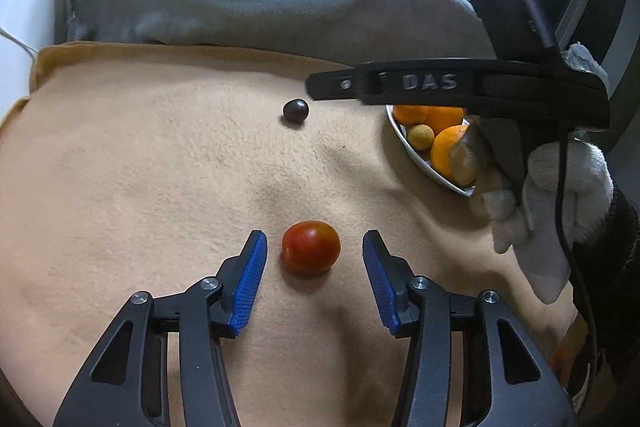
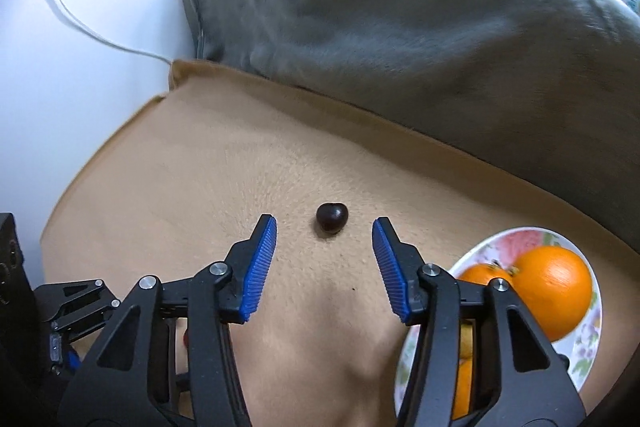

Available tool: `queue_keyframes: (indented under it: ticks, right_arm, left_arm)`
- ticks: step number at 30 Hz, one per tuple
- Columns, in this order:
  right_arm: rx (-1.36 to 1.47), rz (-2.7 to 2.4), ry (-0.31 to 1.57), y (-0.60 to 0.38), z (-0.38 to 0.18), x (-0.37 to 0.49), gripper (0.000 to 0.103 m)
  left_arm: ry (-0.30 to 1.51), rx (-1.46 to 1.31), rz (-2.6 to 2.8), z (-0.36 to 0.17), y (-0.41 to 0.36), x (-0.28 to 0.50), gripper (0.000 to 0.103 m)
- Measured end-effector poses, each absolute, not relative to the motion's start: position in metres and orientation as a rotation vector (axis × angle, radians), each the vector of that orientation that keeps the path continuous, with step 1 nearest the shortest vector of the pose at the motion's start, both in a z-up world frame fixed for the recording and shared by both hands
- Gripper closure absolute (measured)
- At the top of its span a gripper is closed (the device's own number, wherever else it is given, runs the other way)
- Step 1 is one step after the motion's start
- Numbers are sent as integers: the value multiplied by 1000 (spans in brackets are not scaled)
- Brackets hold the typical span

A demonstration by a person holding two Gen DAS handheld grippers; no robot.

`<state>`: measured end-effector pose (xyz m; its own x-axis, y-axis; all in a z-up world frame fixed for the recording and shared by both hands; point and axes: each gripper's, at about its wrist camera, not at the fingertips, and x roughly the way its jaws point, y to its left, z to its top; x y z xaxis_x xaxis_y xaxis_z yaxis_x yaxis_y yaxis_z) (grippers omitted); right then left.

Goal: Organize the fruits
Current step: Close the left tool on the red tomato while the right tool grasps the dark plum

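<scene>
— While my left tongs [image 1: 314,251] stand apart around the red tomato [image 1: 311,247] on the tan blanket [image 1: 140,167], neither blue pad touches it.
— And your right?
— My right tongs [image 2: 324,245] gape around the dark cherry [image 2: 331,222], gripping nothing (gaps both sides). Oranges [image 2: 554,291] sit in the flowered plate [image 2: 524,239] just right of them

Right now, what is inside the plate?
The plate holds oranges and a small yellowish fruit; the right hand-held gripper covers the rest.
</scene>
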<state>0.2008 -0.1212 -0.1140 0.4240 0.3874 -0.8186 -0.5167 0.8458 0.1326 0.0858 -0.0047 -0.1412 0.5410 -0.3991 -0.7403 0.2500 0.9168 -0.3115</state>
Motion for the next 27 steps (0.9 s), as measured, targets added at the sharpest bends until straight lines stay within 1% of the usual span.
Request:
queue_keyframes:
  ticks: [2, 10, 14, 25, 27]
  right_arm:
    - [-164, 566, 998, -116, -120, 204, 56]
    - [-212, 557, 1035, -101, -132, 213, 58]
    - [-230, 544, 1051, -95, -137, 218, 62]
    - [-248, 511, 1073, -90, -148, 226, 64]
    - [-246, 501, 1076, -89, -150, 228, 66]
  left_arm:
    - [932, -185, -391, -144, -4, 88, 55]
    - [955, -179, -405, -151, -5, 92, 59]
    - [968, -170, -403, -154, -7, 94, 61]
    - [988, -147, -400, -156, -16, 96, 65]
    - [991, -143, -399, -155, -16, 96, 67]
